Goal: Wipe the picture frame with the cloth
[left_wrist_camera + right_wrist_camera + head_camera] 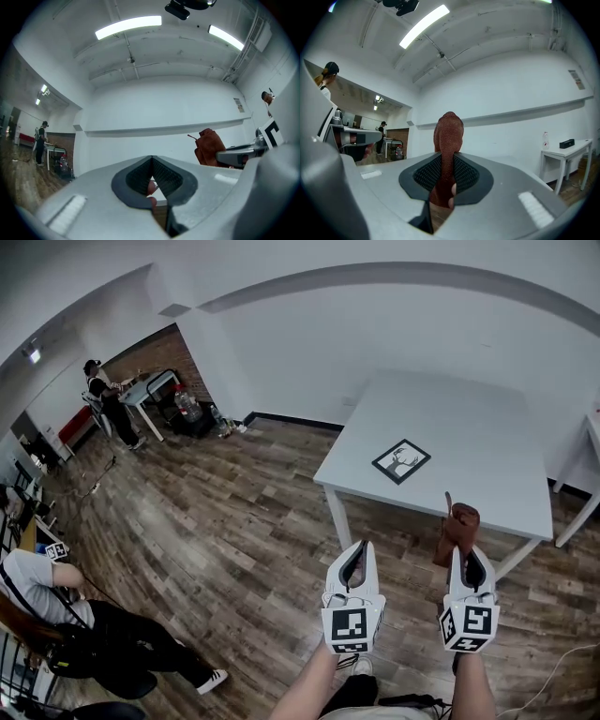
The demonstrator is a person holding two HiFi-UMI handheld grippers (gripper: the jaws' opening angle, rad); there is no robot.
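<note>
Far off to the left of the left fingers, a person [98,629] sits near the floor. Another person [110,401] stands well beyond them, at a small table against a brick wall.

The left gripper [357,557] is held over the wood floor [234,540]. Its jaws are pressed together at the tips and nothing sits between the pads.

The frame [401,461] lies flat on the white table [469,399], ahead of both sets of fingertips and well apart from them. It sits between the lines of the two grippers and near the table's front edge. It has a dark border and a deer picture, and neither gripper touches it.

The right gripper [466,557] is just to the right of the left one, at about the same height. Its jaws are clamped on the cloth [458,524], a rust-brown bundle that stands up past the fingertips, with a thin loop or tag at its top. In the right gripper view the cloth fills the gap between the pads and rises above them.

To the right of the right fingers, a second small white table [566,148] stands by the wall.
</note>
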